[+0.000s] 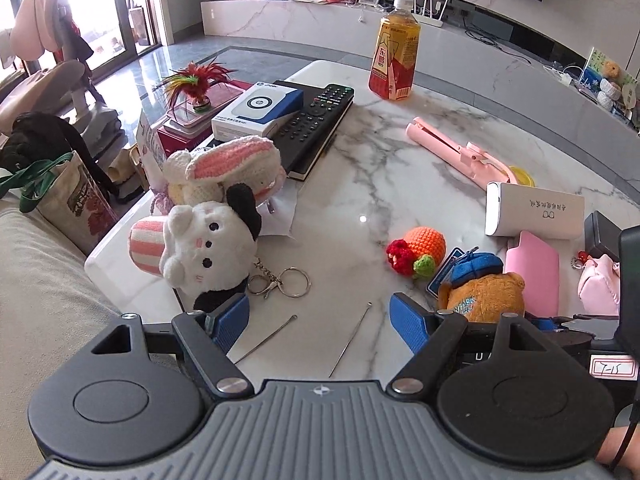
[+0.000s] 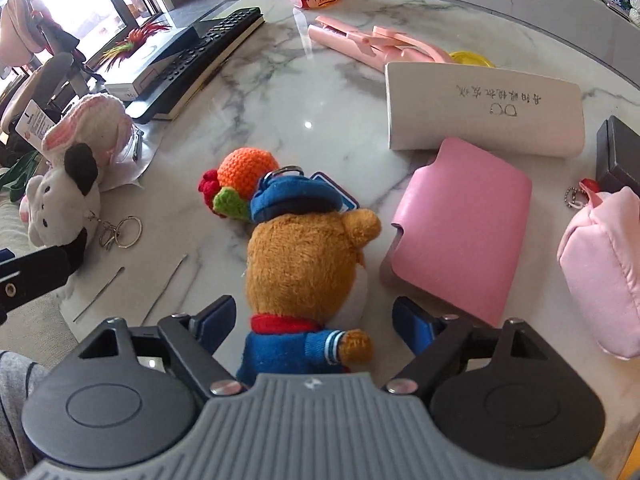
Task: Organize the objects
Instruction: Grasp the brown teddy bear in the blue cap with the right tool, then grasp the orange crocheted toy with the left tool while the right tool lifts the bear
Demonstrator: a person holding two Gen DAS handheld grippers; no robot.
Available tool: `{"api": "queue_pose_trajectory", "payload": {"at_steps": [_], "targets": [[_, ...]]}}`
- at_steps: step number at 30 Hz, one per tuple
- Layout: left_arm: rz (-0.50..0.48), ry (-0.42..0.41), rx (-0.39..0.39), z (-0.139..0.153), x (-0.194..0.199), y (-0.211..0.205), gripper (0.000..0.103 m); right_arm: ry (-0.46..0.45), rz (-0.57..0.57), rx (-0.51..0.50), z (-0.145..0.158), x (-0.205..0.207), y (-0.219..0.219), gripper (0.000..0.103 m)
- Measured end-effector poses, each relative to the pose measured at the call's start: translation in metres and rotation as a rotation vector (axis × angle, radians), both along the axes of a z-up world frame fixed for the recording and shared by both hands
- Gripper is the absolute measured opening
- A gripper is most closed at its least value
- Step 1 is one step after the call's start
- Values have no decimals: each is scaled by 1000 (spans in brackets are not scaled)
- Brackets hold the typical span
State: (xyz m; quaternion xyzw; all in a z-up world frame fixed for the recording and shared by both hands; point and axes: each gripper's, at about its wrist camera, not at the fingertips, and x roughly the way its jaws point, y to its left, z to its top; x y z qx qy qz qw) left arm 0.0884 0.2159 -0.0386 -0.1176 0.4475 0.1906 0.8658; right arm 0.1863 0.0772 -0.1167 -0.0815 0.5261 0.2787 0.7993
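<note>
— Near the table's [image 2: 304,92] front edge, we straddle the bear [image 2: 304,256] with the right gripper [image 2: 314,316], jaws wide, nothing gripped.
— Left gripper [image 1: 320,320] likewise gapes, empty, above two picks [image 1: 352,338].

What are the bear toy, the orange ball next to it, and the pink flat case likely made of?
Bear toy: plush, fuzzy brown pile, with a blue fabric cap and jacket.
Orange ball: crocheted yarn, visible looped stitches, matte.
Pink flat case: looks like faux leather or smooth plastic; even surface with a soft sheen, rounded edges. Can't tell which.
Right gripper is open around the bear, not clamped.
</note>
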Motion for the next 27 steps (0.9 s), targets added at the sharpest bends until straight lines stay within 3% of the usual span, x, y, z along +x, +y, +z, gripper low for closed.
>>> {"api": "queue_pose_trajectory", "payload": {"at_steps": [4, 11, 15, 20, 27], "targets": [[4, 0, -13, 0, 1, 2, 91, -50, 30, -11, 3, -3, -1, 54], [-98, 12, -44, -3, 29, -7, 91, -70, 25, -16, 4, -6, -11, 52], [-201, 38, 45, -17, 61, -21, 91, -66, 23, -26, 4, -11, -27, 52], [-238, 70, 26, -40, 88, -27, 91, -53, 28, -15, 4, -13, -46, 52], [-240, 120, 58, -56, 106, -33, 90, -45, 25, 5, 4, -13, -63, 52]]}}
